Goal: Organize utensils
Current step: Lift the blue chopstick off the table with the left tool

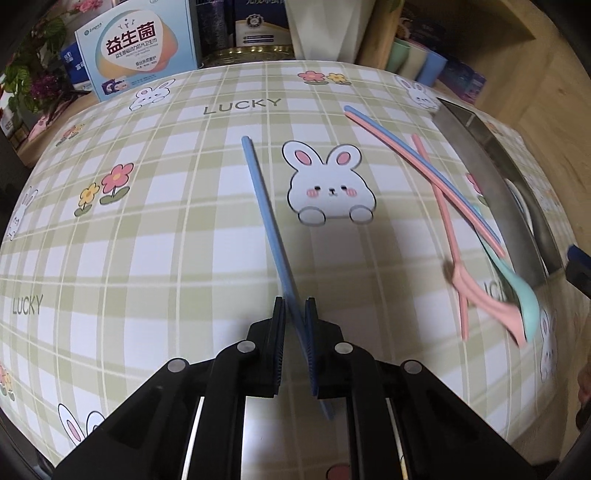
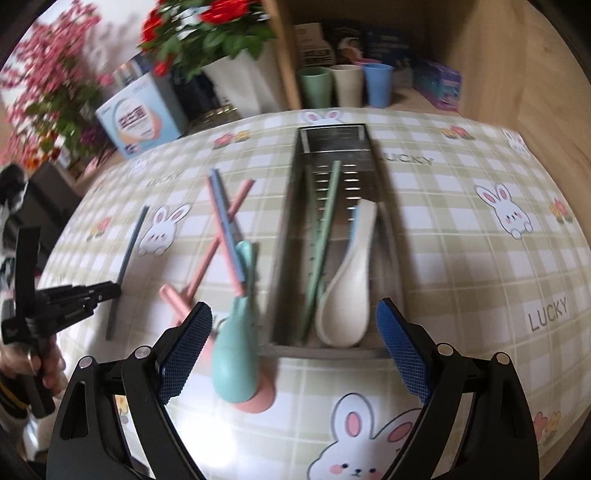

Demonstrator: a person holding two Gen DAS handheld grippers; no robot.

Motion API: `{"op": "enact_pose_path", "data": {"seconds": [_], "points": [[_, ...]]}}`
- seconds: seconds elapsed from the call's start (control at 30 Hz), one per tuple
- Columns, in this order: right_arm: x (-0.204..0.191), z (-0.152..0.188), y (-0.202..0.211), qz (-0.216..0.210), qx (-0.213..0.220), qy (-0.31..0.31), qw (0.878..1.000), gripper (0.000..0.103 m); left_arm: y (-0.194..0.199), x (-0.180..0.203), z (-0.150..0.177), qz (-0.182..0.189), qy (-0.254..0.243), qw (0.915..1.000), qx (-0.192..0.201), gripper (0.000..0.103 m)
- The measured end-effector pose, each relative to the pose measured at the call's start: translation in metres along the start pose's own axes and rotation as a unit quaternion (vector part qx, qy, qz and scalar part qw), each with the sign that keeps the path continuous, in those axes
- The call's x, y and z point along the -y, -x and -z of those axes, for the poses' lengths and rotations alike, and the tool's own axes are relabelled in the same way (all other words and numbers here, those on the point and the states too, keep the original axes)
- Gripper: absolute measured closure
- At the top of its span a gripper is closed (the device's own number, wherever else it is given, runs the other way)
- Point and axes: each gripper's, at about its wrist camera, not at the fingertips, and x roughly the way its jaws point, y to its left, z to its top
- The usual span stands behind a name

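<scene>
Clamped between the black jaws of the left gripper is a blue chopstick, held near its lower end so that its length runs away across the checked rabbit-print tablecloth. The grip sits low on the stick, probably so that it can be lifted clear and carried whole.

Spread wide and holding nothing, the right gripper is seen with its blue-padded fingers on either side of the near end of the metal utensil tray. A teal spoon lies just beside the left finger, resting over a pink spoon whose bowl shows beneath it.

Just behind these, a loose heap is found to the left of the tray: a pink chopstick crossed by a paired pink and blue chopstick. These have not yet been sorted.

Inside the tray, a pair of green chopsticks is laid lengthwise along the left side, and a white spoon lies beside it with its bowl at the near end, over what appears to be a pale blue one. Everything there is aligned with the tray's long axis, judged to be the intended arrangement.

Beyond the far edge of the tablecloth, three cups, a box and potted flowers are seen.
</scene>
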Motion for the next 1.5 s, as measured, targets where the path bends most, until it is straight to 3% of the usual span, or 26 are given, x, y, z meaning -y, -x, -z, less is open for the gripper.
{"op": "enact_pose_path", "data": {"seconds": [0.23, 0.3, 0.5, 0.8, 1.07, 1.27, 1.5], "points": [[-0.032, 0.015, 0.000, -0.036, -0.002, 0.040, 0.999, 0.019, 0.008, -0.009, 0.018, 0.025, 0.005, 0.9995, 0.019, 0.096], [-0.038, 0.018, -0.004, -0.039, -0.014, 0.044, 0.998, 0.046, 0.009, -0.010, 0.021, 0.030, 0.006, 0.9993, 0.020, 0.097], [-0.048, 0.019, -0.011, -0.042, -0.035, 0.049, 0.997, 0.067, 0.018, -0.019, 0.040, 0.056, 0.012, 0.9982, 0.017, 0.098], [-0.051, 0.019, -0.020, -0.001, -0.049, 0.049, 0.998, 0.069, 0.033, -0.027, 0.071, 0.082, 0.028, 0.9962, 0.013, 0.098], [-0.046, 0.018, -0.024, 0.019, -0.055, 0.038, 0.998, 0.068, 0.036, -0.030, 0.076, 0.089, 0.036, 0.9954, 0.004, 0.098], [-0.045, 0.020, -0.027, 0.017, -0.062, 0.029, 0.997, 0.067, 0.031, -0.030, 0.063, 0.089, 0.032, 0.9955, -0.001, 0.095], [-0.055, 0.018, -0.024, -0.020, -0.064, 0.035, 0.997, 0.067, 0.023, -0.025, 0.045, 0.079, 0.024, 0.9966, 0.006, 0.093]]}}
